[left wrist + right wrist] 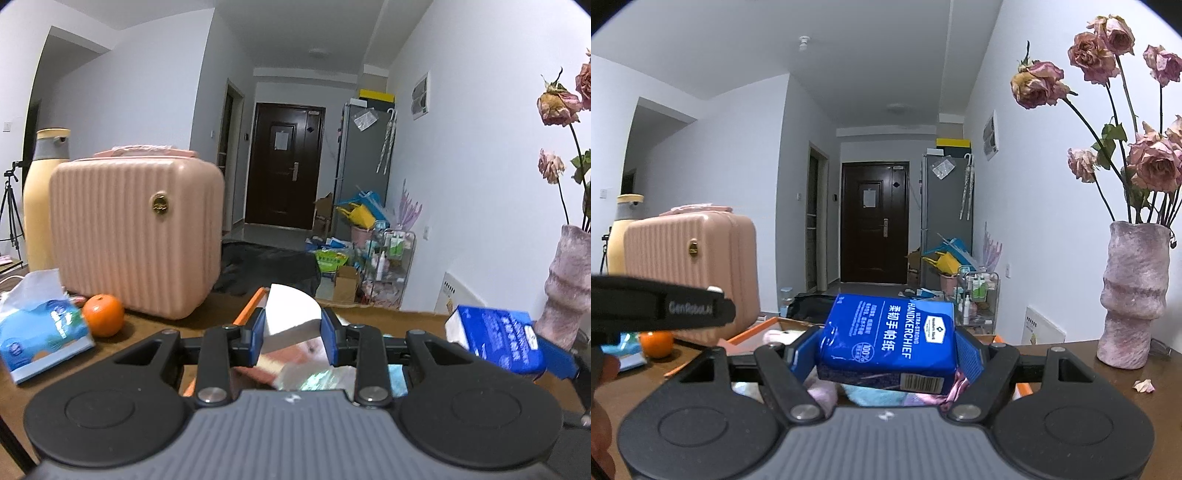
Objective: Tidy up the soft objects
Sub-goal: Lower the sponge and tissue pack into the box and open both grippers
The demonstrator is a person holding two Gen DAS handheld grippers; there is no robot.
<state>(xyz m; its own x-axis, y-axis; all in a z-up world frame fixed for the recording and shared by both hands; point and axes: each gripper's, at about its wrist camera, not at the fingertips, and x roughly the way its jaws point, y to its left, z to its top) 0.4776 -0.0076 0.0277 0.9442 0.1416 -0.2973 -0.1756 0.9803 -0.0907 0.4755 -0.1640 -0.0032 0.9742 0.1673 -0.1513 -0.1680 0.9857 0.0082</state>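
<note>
My left gripper (292, 334) pinches a white wedge (290, 314); my right gripper (884, 349), half open, clamps a blue pack (890, 339) above the tray (750, 334).

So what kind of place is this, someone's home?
Most likely a lived-in flat. A wooden table faces a hallway with a dark front door, a grey fridge beside it, and wilted roses in a vase.
</note>
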